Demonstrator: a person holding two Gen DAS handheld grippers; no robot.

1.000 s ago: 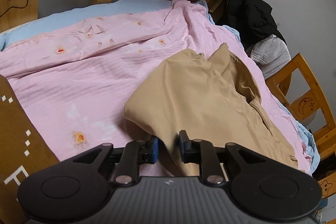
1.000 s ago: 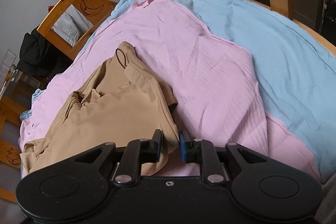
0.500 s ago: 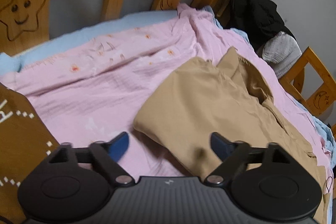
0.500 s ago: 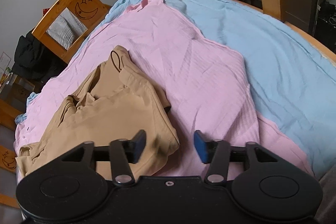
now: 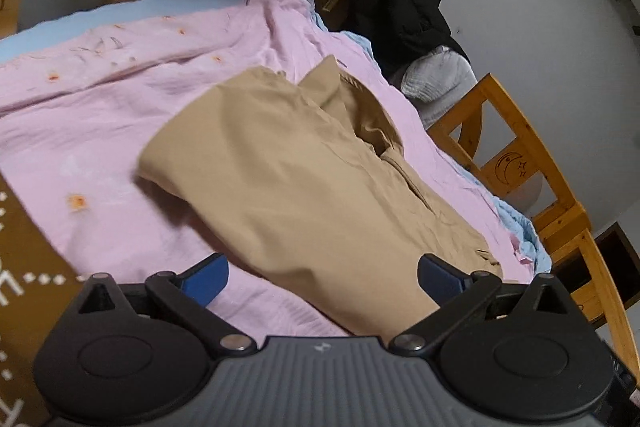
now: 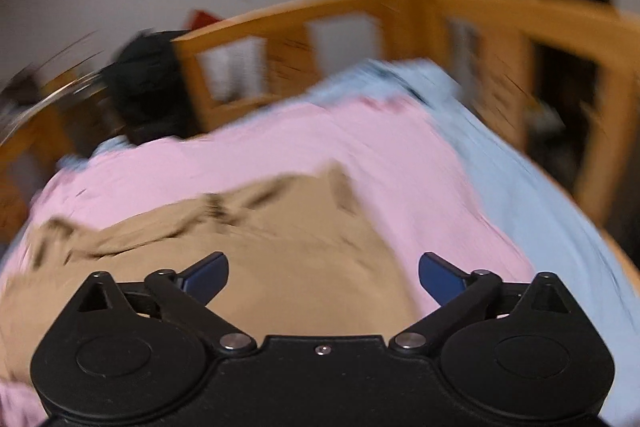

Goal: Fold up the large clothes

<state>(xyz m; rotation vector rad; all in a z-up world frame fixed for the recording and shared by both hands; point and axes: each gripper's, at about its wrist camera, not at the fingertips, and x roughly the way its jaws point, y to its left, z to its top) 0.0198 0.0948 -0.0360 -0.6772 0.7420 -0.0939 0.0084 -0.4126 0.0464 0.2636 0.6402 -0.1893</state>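
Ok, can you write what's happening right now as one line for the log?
left gripper: open, empty | right gripper: open, empty | tan trousers: folded over, lying on pink sheet | right view: blurred

Two matching black tools. Left gripper (image 5: 323,277): ribbed grey housing with a small pale mark, round black side discs, angled black link arms on silver pivot pins, blue pads (image 5: 204,279). Right gripper (image 6: 323,275): smooth black housing, one silver screw at centre, blue pads (image 6: 440,277).
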